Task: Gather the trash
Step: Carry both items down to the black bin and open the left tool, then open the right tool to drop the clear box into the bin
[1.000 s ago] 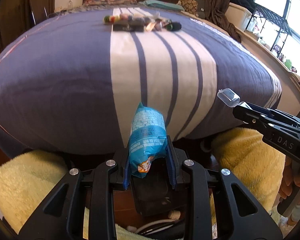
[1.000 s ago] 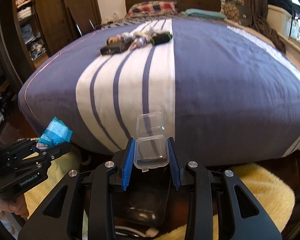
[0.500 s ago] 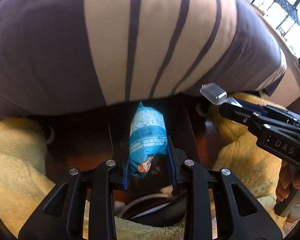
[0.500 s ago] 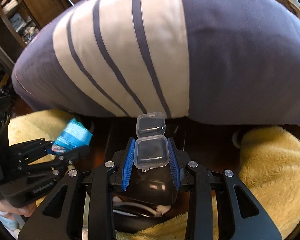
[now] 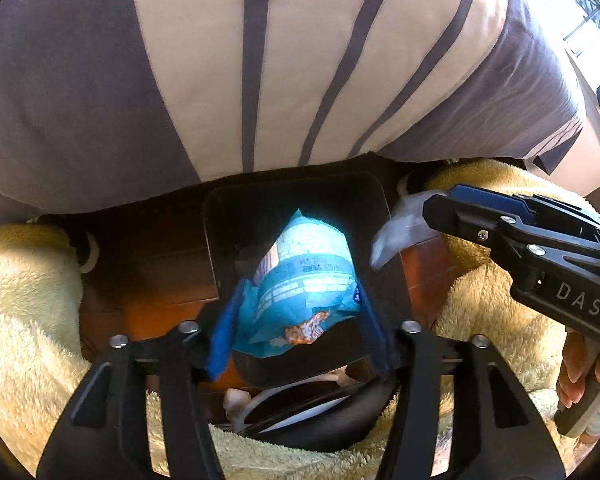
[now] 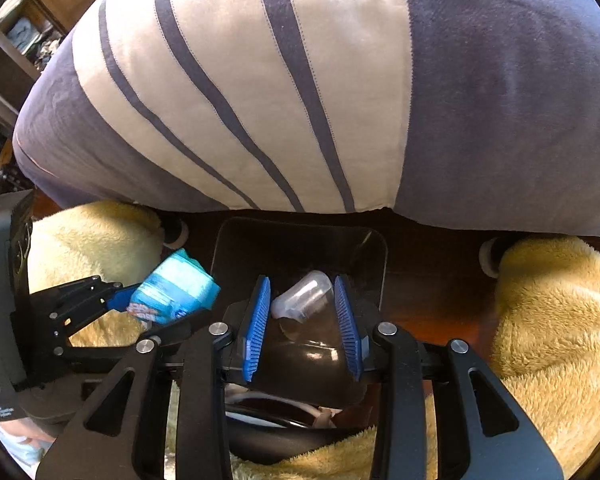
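Bedspread (image 5: 100,92) slate blue-grey with a cream panel, dark grey-blue stripes running down it. Snack wrapper (image 5: 304,292) bright light blue, white print block, small orange picture low on it. Small plastic case (image 6: 306,294) clear, colourless. Bin (image 5: 228,240) black, glossy. Left gripper (image 5: 300,336) black body, silver screws, blue pads. Right gripper (image 6: 304,312) same: black, silver screws, bright blue ribbed pads; white "DAS" lettering on its side in the left wrist view. Fluffy rugs (image 6: 556,312) pale yellow. Floor (image 5: 160,280) reddish-brown wood.
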`<state>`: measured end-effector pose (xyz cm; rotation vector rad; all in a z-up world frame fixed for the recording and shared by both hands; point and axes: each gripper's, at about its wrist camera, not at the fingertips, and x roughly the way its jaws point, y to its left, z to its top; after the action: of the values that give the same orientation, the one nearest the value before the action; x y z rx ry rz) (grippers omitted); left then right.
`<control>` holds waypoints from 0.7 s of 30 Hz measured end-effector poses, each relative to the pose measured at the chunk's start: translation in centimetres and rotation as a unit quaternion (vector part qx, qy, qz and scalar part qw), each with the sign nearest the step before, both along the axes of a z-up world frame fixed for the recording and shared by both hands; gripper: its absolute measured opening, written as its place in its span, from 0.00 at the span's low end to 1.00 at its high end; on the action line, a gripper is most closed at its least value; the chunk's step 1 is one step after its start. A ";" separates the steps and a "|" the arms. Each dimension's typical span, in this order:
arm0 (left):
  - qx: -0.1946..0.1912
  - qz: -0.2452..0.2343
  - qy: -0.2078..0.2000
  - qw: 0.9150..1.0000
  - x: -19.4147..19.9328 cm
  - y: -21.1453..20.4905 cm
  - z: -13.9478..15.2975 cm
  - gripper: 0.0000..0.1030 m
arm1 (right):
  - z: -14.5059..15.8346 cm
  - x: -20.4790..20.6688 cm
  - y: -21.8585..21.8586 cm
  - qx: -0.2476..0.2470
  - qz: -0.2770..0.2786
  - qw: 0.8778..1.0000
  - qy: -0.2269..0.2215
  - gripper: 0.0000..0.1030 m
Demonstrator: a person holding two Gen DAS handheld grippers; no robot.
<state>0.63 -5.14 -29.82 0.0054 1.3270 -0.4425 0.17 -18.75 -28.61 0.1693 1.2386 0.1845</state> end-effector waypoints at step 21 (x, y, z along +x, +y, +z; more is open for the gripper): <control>-0.001 -0.003 -0.040 0.999 -0.4 0.3 2.7 0.92 | 3.6 -1.3 -2.5 -0.018 -0.032 0.998 -0.058 0.74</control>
<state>0.22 -4.84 -27.15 0.0255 1.2475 -0.4430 -1.14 -21.22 -25.03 0.1652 1.1189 0.1147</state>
